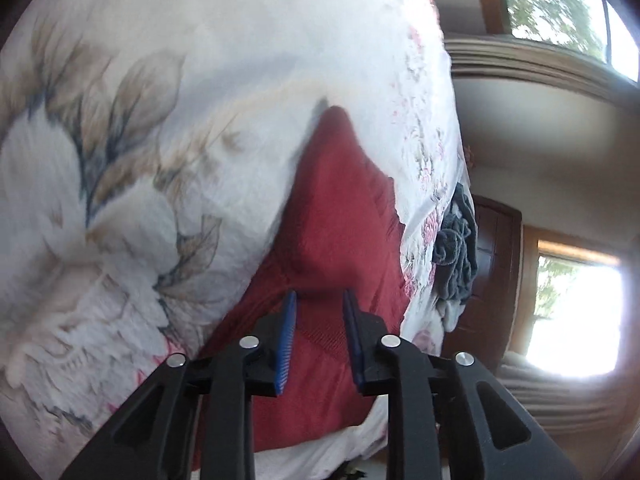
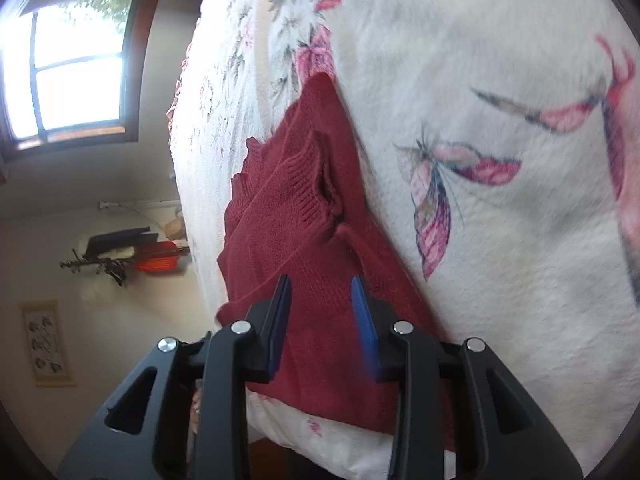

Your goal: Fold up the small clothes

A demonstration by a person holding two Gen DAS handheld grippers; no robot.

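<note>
A small dark red knitted sweater (image 1: 332, 216) lies on a white floral bedspread (image 1: 132, 168). In the left wrist view my left gripper (image 1: 320, 296) hovers over the sweater, its blue-padded fingers apart with only cloth behind them. In the right wrist view the red sweater (image 2: 288, 216) shows a ribbed cuff of a sleeve folded across its body. My right gripper (image 2: 321, 280) stands open just above the knit, nothing held between its pads. The bedspread (image 2: 500, 80) here carries pink butterfly prints.
A dark grey crumpled garment (image 1: 458, 252) sits near the bed's edge in the left wrist view. Windows (image 2: 68, 72), a wooden door (image 1: 492, 272), a framed picture (image 2: 46, 340) and a red basket (image 2: 158, 260) lie beyond the bed.
</note>
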